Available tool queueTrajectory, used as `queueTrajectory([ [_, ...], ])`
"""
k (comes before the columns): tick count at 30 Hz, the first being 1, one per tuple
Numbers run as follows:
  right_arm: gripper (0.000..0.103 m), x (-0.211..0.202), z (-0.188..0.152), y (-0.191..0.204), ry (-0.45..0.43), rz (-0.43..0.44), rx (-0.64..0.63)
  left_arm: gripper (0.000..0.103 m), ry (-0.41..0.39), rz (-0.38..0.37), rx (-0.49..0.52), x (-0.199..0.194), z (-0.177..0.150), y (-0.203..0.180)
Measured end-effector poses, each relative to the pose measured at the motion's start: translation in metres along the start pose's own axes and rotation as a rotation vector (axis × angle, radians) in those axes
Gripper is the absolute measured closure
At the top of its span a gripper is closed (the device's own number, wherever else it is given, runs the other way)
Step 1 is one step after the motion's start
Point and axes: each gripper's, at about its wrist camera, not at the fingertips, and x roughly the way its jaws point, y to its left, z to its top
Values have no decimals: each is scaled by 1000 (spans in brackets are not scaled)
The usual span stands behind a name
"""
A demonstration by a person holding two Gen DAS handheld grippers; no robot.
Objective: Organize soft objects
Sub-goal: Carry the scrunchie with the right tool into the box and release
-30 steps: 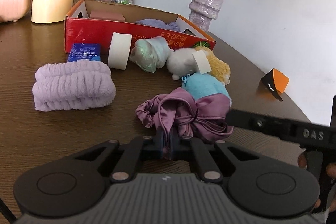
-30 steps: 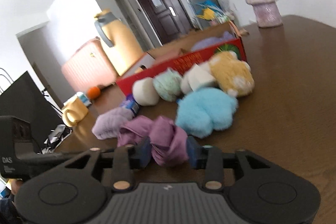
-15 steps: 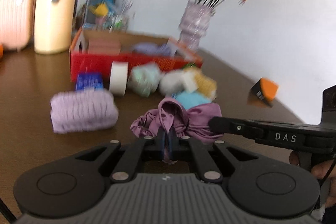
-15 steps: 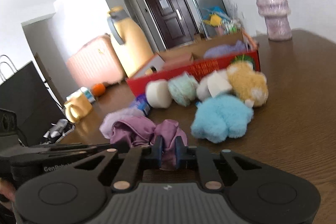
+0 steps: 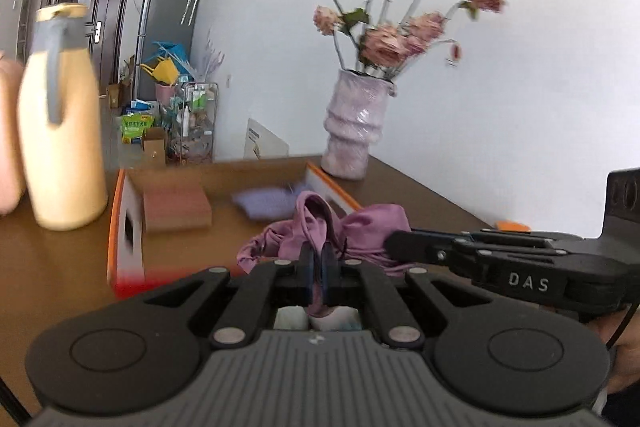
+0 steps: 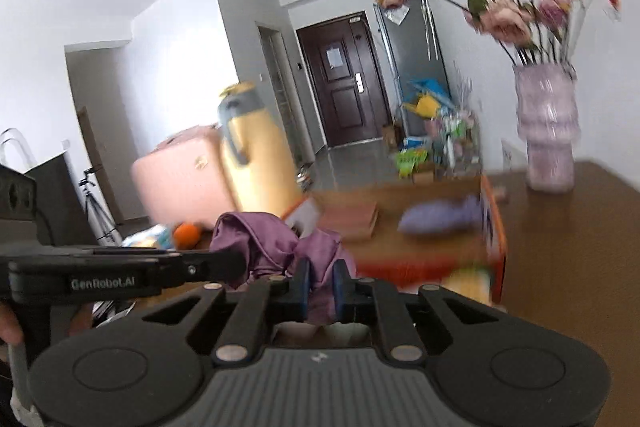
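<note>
While both grippers, left [image 5: 318, 263] and right [image 6: 320, 281], pinch the purple satin cloth [image 5: 320, 227], the red box [image 5: 132, 227] lies just beyond. A yellow jug [image 5: 60, 131] stands far left, a flower vase [image 5: 354, 123] far right.

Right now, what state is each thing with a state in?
left gripper: shut on the purple satin cloth
right gripper: shut on the same cloth
purple satin cloth: bunched, held up by both grippers
cardboard box: open, holding a lilac item and a pinkish block
vase: upright, holding flowers
</note>
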Motion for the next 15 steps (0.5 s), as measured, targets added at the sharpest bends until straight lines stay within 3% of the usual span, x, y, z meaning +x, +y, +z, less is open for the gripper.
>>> queueTrajectory([
  [7,92,131,87,-47,79,-86,2,99,119,43,-64,135,76,43],
  [12,92,220,101,-78,204,-131,70,99,234,75,-132,224,86,82],
  [15,92,269,90,-102,294,-135,165,98,285,140,-185,261,77,104],
])
